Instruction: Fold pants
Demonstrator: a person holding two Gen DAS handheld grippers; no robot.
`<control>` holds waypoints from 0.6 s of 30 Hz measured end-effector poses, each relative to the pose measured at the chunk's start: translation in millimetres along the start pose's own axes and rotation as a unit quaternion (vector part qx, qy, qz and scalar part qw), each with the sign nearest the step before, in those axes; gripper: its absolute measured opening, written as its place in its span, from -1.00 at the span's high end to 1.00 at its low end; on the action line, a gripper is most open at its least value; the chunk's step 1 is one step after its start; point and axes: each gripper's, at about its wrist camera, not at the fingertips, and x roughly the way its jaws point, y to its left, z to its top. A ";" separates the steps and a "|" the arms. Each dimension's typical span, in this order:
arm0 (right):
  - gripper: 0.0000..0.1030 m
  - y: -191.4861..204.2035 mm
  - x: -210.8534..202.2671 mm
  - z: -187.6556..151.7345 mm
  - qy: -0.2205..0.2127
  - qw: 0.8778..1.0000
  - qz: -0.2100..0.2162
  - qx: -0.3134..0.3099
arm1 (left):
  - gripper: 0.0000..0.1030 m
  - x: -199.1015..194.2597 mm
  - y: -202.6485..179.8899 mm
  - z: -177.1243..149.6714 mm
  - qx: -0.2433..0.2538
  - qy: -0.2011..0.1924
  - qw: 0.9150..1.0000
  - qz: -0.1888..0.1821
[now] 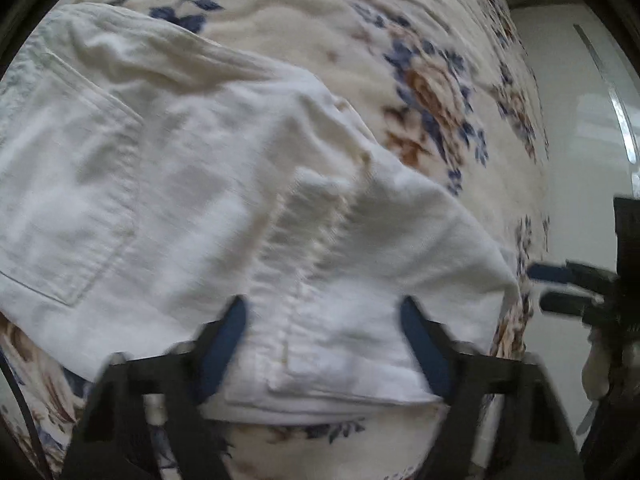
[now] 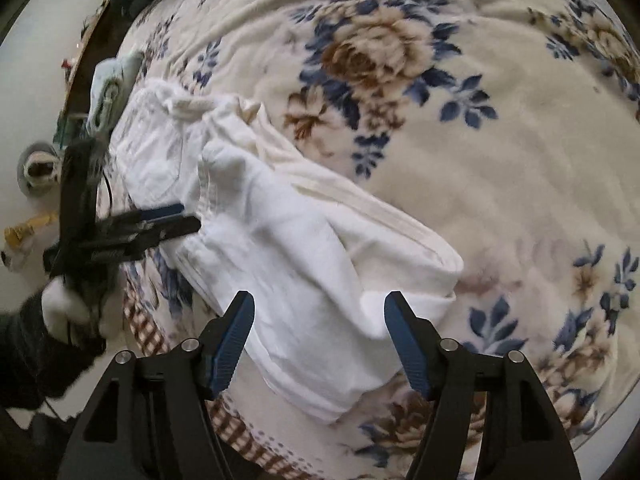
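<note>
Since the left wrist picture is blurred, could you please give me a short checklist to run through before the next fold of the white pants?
1. Left gripper jaws spread, nothing between them: ok.
2. Right gripper jaws spread, nothing between them: ok.
3. White pants lie wholly on the floral blanket: ok.
4. Pants flat and smooth: not ok; the cloth is bunched and creased, with folded layers near the right gripper.
5. Left wrist view sharp enough to pick a grasp point: not ok, motion blur.
6. Pale cloth at the blanket's edge touching the pants: cannot tell.
</note>
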 end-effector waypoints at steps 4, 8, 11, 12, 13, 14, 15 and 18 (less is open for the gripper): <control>-0.36 -1.3 7.2 5.3 -0.019 0.999 0.003 0.029 | 0.45 16.8 -13.6 -8.6 0.041 0.015 0.999 0.029; -0.36 -3.0 8.7 -1.8 -0.047 0.997 0.011 0.054 | 0.76 15.5 -14.9 -20.4 0.068 0.002 0.996 0.061; -0.36 -9.5 7.6 -11.1 -0.070 0.994 0.027 0.083 | 0.77 -2.4 -6.2 -33.2 0.074 -0.015 0.994 0.078; -0.36 -10.4 6.9 -13.3 -0.074 0.993 0.031 0.088 | 0.77 -7.6 -1.4 -38.0 0.077 -0.015 0.994 0.081; -0.36 -12.5 5.2 -17.0 -0.080 0.992 0.034 0.095 | 0.77 -7.9 1.7 -42.5 0.077 -0.014 0.993 0.083; -0.36 -13.9 4.3 -19.1 -0.082 0.991 0.036 0.098 | 0.77 -12.0 4.8 -48.2 0.079 -0.016 0.993 0.091; -0.36 -15.4 3.5 -21.8 -0.084 0.990 0.039 0.103 | 0.77 -10.5 5.5 -50.4 0.086 -0.010 0.992 0.097; -0.36 -16.1 0.3 -26.6 -0.090 0.990 0.022 0.104 | 0.71 -5.0 3.0 -49.9 0.071 0.000 0.993 0.096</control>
